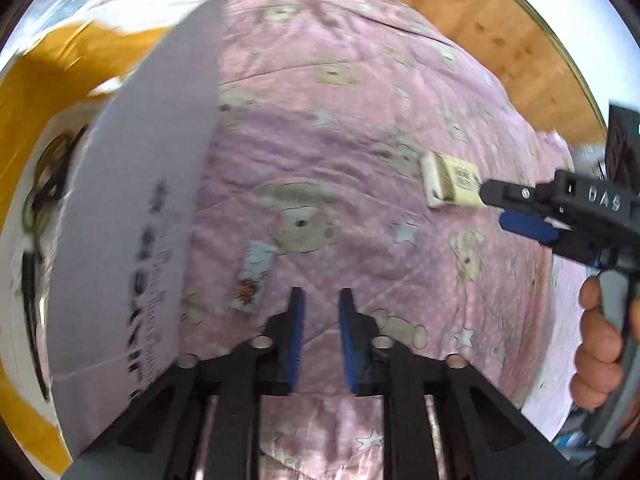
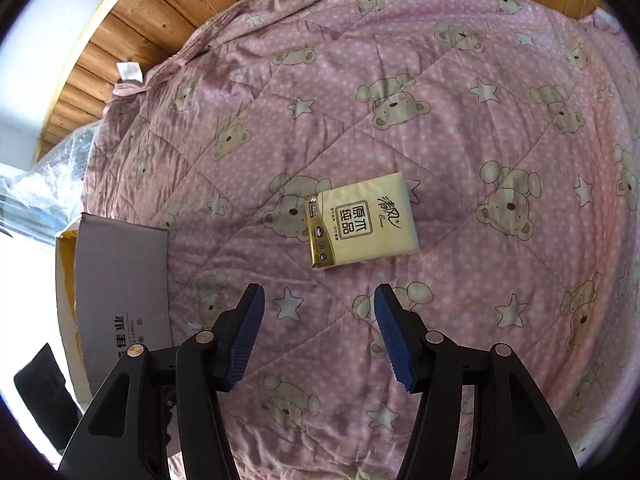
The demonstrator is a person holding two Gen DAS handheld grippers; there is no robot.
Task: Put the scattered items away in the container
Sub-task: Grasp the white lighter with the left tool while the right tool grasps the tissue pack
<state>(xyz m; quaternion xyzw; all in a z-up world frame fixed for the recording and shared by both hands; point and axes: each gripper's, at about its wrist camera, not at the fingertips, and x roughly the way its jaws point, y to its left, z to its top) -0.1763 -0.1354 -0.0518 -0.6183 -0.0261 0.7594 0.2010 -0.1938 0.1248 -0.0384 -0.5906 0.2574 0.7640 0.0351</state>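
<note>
A cream tissue pack (image 2: pixel 362 226) lies flat on the pink bear-print quilt (image 2: pixel 460 140), just ahead of my right gripper (image 2: pixel 318 300), which hovers open and empty. In the left wrist view the same tissue pack (image 1: pixel 450 184) sits right at the tips of the right gripper (image 1: pixel 494 206), held by a hand (image 1: pixel 600 344). A small blue-and-white packet (image 1: pixel 254 276) lies on the quilt left of my left gripper (image 1: pixel 322 308), whose pads stand a little apart with nothing between them. The cardboard box (image 1: pixel 132 184) stands at the left with dark, blurred items inside.
The box's grey printed flap (image 2: pixel 120 276) stands up beside the quilt's left edge. Crinkled clear plastic wrap (image 2: pixel 52 176) lies behind the box. Wooden boards (image 2: pixel 160 12) border the quilt at the far side. A white tag (image 2: pixel 130 70) hangs at the quilt's corner.
</note>
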